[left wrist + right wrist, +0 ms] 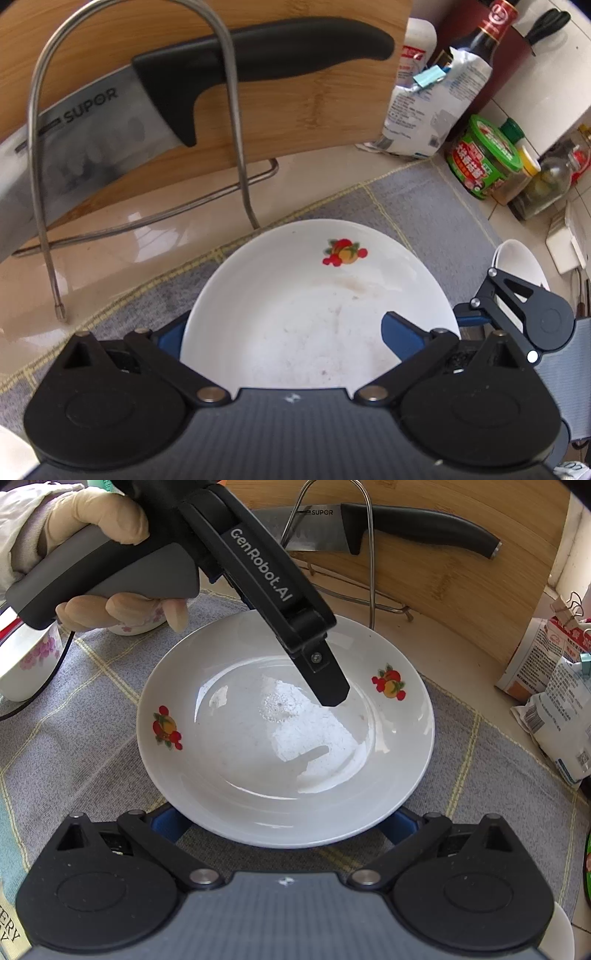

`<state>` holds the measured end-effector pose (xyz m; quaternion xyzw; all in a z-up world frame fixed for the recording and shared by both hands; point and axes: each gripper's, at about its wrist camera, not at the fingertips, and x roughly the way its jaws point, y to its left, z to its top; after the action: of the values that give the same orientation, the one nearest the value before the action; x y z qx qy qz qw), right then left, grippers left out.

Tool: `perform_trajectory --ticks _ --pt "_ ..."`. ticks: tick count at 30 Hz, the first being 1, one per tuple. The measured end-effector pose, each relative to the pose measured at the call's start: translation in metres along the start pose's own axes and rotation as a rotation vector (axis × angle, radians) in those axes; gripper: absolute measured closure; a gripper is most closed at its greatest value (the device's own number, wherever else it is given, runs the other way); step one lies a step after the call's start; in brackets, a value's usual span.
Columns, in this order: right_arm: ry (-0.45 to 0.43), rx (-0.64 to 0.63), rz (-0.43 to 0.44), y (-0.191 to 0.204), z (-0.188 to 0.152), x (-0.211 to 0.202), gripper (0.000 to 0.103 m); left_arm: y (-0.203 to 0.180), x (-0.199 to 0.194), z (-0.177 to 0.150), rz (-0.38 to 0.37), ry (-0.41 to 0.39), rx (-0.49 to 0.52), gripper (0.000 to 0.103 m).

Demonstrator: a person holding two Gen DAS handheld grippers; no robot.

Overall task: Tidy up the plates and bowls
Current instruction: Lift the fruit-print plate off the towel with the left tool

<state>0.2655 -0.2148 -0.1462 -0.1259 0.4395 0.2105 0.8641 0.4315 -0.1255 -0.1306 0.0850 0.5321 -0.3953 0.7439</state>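
"SUPOR" stands on the knife blade; "GenRobot.AI" runs along the left claw.

SUPOR knife in wire rack against wooden cutting board, green-lidded jar, grey checked mat

Bright daylight, sharp centre, strong fisheye bending at the rims.

Light is even and daytime-bright in both views. The countertop mirrors pale glare patches, and the white plate carries hard white highlights across its well, with a dark shadow of the left gripper on the glaze. The knife blade looks smeared and soft. Straight edges bow toward the frame borders, corners fall dark, and the jars at the edge are slightly soft.
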Motion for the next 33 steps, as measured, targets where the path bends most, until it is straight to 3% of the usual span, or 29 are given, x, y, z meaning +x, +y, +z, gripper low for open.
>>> perform_trajectory --ticks 16,33 --pt "-0.008 -0.006 0.001 -0.003 -0.001 0.002 0.0 0.005 0.006 0.018 -0.062 0.175 0.06 0.002" --pt "-0.013 -0.013 0.004 -0.004 0.001 0.0 0.0 0.004 0.011 0.024 -0.059 0.206 0.09 0.002"
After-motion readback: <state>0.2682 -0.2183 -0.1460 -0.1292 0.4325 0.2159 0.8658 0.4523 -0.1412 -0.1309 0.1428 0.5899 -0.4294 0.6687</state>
